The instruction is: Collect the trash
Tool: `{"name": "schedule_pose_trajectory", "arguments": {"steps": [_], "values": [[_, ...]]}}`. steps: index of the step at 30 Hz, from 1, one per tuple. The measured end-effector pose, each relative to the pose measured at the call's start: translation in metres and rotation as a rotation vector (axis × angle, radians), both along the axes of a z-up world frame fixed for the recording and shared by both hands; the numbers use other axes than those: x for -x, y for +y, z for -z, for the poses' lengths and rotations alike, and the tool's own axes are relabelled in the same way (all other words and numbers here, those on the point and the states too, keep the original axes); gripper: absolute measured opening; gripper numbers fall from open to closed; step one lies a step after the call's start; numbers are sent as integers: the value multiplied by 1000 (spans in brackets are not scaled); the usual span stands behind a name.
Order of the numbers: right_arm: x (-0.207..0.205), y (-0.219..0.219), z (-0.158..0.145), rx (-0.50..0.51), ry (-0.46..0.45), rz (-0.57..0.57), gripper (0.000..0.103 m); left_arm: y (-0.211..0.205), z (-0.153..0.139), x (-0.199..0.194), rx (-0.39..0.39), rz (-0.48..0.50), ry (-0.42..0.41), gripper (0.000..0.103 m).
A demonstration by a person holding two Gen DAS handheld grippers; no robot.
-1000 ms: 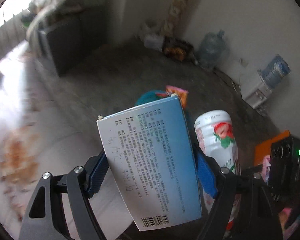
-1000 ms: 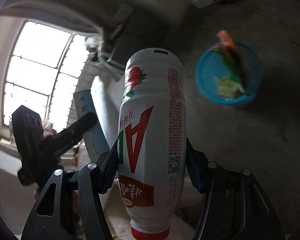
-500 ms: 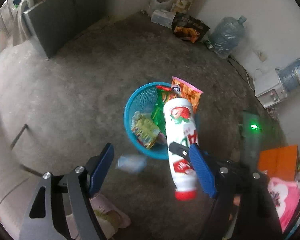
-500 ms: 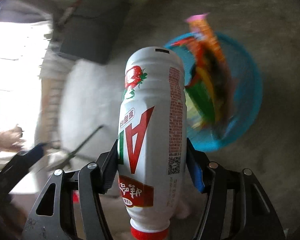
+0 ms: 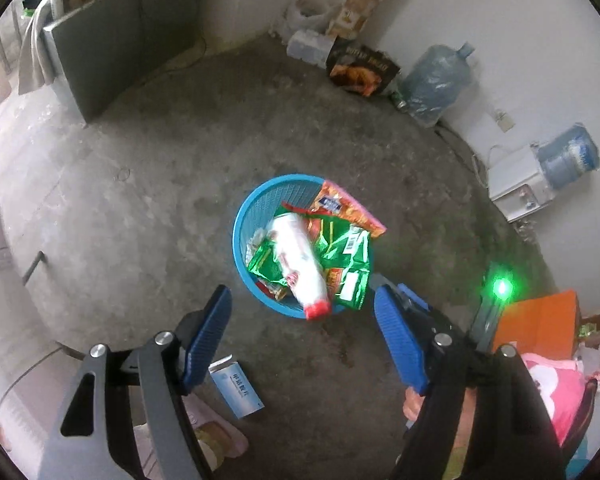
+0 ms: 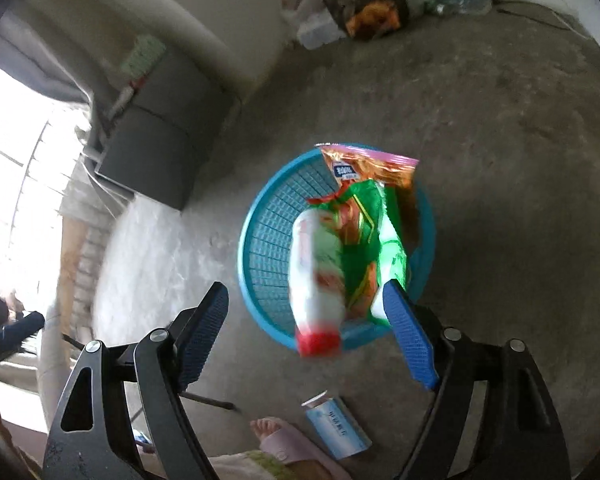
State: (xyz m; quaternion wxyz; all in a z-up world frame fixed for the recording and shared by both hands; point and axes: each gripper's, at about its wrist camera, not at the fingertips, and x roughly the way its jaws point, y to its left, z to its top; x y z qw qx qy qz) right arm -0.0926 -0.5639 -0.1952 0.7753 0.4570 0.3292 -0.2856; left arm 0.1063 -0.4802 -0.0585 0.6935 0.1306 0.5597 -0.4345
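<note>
right gripper opening, empty | bottle over basket

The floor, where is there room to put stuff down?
Bare concrete floor lies between the blue basket and the grey cabinet. Crowded spots: the basket, full of wrappers and a bottle, the far wall's clutter, and by the small box.

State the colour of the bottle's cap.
Red: the bottle has a red cap, clearest in the left wrist view.
</note>
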Motion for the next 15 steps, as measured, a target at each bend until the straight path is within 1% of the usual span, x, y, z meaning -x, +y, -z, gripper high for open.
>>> {"name": "schedule_pose_trajectory", "arguments": {"steps": [1,3,5,6,7,8,10,11,12,13,14,15], "values": [[10,11,-1,3,-10,3,76,8,-8,2,10,2,-9,73],[19,18,6,6,-9,4,76,28,-25,5,37,3,-32,77],[38,39,19,-30,-2,9,76,44,-37,7,60,4,-49,78],[43,48,24,-51,10,11,76,59,-46,8,77,-2,-64,80],[50,62,37,-91,29,1,76,67,-51,9,86,-5,-73,80],[51,75,52,-120,58,-24,76,82,-58,10,98,-14,-87,81],[45,99,83,-159,161,-77,76,103,-65,11,112,-24,-107,82],[38,108,91,-176,187,-106,76,113,-69,12,114,-32,-121,83],[27,123,112,-208,221,-164,76,127,-73,12,119,-45,-140,84],[20,129,123,-219,242,-189,76,142,-76,12,121,-56,-156,85],[9,138,139,-229,285,-226,76,149,-77,11,120,-63,-162,85],[-2,144,154,-237,320,-256,76,164,-80,10,120,-77,-169,85]]}}
